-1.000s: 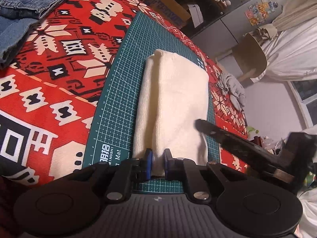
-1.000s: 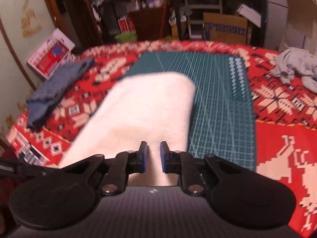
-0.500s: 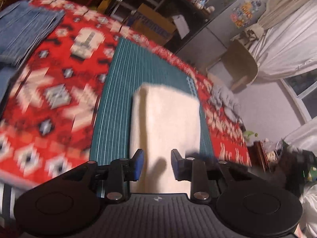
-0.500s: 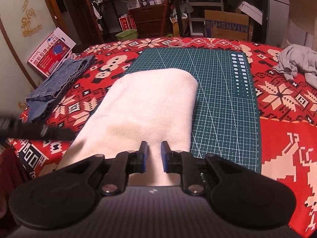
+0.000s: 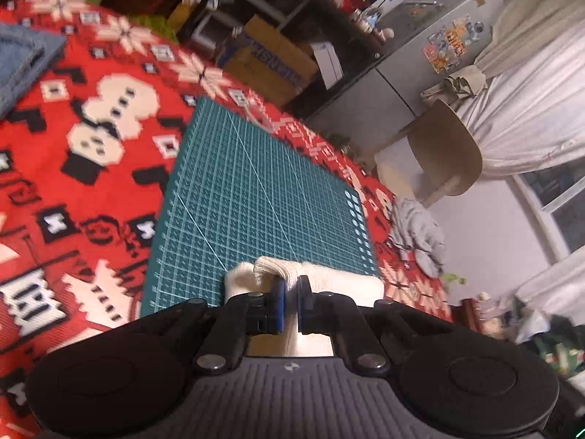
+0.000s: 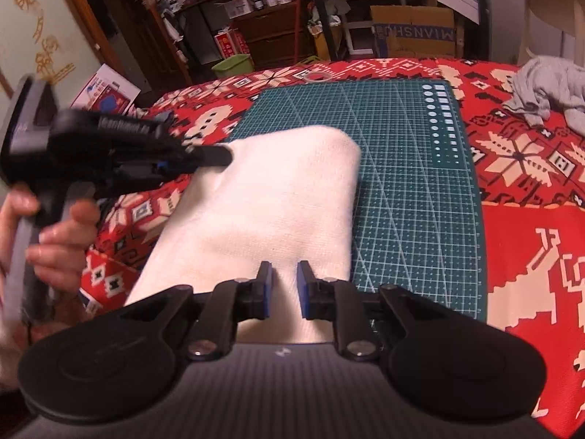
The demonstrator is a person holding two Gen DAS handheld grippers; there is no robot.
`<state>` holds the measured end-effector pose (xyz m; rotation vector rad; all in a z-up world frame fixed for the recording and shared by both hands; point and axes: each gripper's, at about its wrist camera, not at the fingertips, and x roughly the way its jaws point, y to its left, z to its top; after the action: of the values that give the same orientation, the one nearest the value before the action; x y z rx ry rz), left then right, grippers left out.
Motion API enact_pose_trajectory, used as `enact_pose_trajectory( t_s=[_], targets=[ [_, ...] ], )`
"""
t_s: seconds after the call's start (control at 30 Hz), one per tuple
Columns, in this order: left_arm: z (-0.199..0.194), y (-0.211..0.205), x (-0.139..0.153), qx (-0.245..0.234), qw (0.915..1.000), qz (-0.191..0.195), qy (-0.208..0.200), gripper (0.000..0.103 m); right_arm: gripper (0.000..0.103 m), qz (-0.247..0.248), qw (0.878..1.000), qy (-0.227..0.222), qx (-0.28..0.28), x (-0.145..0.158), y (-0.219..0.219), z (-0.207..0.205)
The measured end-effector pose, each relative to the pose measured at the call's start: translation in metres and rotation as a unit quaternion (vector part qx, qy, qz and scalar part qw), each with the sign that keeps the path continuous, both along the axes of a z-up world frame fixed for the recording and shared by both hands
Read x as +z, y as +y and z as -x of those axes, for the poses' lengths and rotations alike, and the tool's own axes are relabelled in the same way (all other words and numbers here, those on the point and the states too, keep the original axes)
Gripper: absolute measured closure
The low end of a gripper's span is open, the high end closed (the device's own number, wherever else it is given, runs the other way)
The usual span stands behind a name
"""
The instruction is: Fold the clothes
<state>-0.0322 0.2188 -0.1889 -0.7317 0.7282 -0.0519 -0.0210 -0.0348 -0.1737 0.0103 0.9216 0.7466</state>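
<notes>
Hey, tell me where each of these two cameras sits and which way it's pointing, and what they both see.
Left wrist: rides the left tongs, angled down across the green cutting mat toward a fridge; its closing jaws pinch the white garment's far corner.
Right wrist: rides the right tongs, looking down the white garment toward shelves; the person's left hand shows at left.
Shared: garment, mat, red patterned cloth, grey clothing.
</notes>
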Motion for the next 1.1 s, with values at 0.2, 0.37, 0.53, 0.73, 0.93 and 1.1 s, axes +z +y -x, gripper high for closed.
enact_pose_trajectory(
  t_s=[0.2, 0.37, 0.53, 0.73, 0.93, 1.1],
  targets=[
    [-0.001, -0.013, 0.005, -0.003, 0.9981, -0.059, 0.014, 0.096, 0.096, -0.020, 0.998, -0.050, -0.035, 0.028, 0.007, -0.031],
    [-0.005, -0.014, 0.005, -0.004, 0.9964, -0.080, 0.027, 0.096, 0.099, 0.008, 0.998, -0.045, -0.033, 0.013, 0.041, -0.067],
    [-0.006, -0.007, 0.001, -0.003, 0.9967, -0.073, 0.034, 0.096, 0.103, 0.061, 0.995, -0.068, -0.030, -0.016, 0.055, -0.077],
    [-0.007, -0.001, 0.001, -0.005, 0.9979, -0.048, 0.043, 0.096, 0.101, 0.011, 0.999, -0.032, -0.034, 0.005, 0.042, -0.067],
    [-0.008, 0.007, -0.003, 0.000, 0.9987, -0.018, 0.047, 0.096, 0.100, 0.026, 0.998, -0.050, -0.008, 0.001, 0.059, -0.032],
    [-0.004, 0.006, 0.001, 0.005, 0.9984, -0.028, 0.050, 0.089, 0.100, 0.052, 0.997, -0.056, -0.008, 0.004, 0.070, -0.026]
  ],
)
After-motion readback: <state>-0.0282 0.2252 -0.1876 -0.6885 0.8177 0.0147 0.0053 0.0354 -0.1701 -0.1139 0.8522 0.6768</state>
